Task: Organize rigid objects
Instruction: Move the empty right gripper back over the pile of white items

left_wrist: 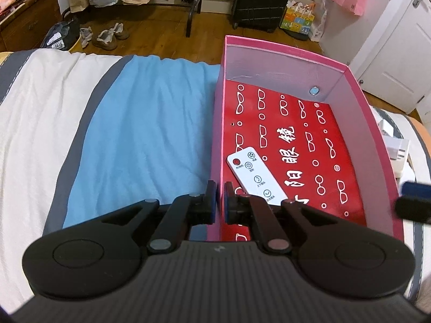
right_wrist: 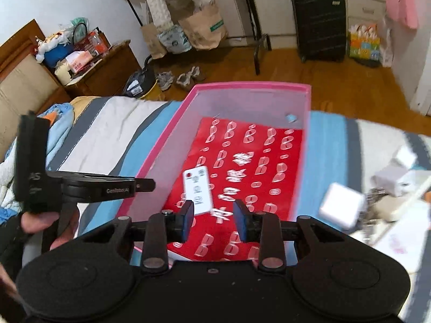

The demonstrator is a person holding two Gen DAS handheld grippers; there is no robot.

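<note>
A pink box [left_wrist: 374, 123] with a red patterned floor lies on the bed. A white remote [left_wrist: 254, 179] lies inside it near the front left corner. My left gripper [left_wrist: 220, 203] hangs over the box's left wall, its jaws nearly together and empty. In the right wrist view the box [right_wrist: 159, 158] and the remote [right_wrist: 197, 189] show again. My right gripper [right_wrist: 213, 220] is open and empty above the box's near end. The left gripper [right_wrist: 140, 184] shows at the left, held by a hand. A white cube charger [right_wrist: 340, 210] lies right of the box.
The bed has a blue towel [left_wrist: 140, 134] and white and grey bedding. More white chargers and cables [right_wrist: 396, 180] lie at the right. Beyond the bed are a wooden floor, shoes [left_wrist: 107, 36], a black suitcase [left_wrist: 262, 0], paper bags and a nightstand [right_wrist: 102, 72].
</note>
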